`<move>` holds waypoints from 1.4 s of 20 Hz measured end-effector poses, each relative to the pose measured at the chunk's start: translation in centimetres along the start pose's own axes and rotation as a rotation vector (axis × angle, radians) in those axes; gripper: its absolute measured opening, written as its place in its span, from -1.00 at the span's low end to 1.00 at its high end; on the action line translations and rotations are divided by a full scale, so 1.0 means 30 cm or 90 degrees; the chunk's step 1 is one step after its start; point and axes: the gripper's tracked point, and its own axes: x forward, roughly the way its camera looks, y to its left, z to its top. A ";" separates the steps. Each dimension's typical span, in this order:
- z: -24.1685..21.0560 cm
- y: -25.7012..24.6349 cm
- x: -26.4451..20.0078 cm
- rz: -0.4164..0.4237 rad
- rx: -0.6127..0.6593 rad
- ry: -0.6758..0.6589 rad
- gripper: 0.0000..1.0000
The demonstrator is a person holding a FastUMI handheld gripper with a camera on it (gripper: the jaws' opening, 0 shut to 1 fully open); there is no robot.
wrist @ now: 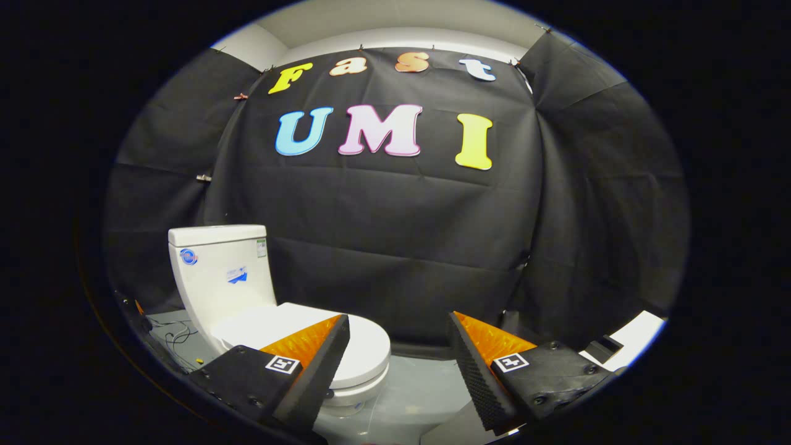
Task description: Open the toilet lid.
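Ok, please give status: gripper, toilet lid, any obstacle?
Hand-held gripper open, holding nothing. Toilet lid down, shut, beyond the left finger. Nothing between fingers and lid.

the gripper [398, 324] is hovering in the air with its two fingers [321, 355] standing wide apart, gripping nothing, tips pointing forward and slightly upward.

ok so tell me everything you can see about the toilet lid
The white, glossy, plastic-looking oval toilet lid is closed, lying flat over the bowl of the white ceramic-looking toilet, hinged at the foot of the upright tank. One finger of the tool overlaps its near part in the gripper view; contact cannot be told. The tool is open, with nothing between its fingers. The lid sits ahead and to one side of the gap.
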 end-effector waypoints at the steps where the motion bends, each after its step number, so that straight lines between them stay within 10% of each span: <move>1: -0.044 0.033 0.007 0.019 0.004 0.031 0.96; 10: -0.423 0.232 0.095 0.125 0.012 0.272 0.92; 24: -0.837 0.346 0.206 0.137 0.468 0.571 0.82; 28: -0.932 0.335 0.222 0.102 0.492 0.595 -0.37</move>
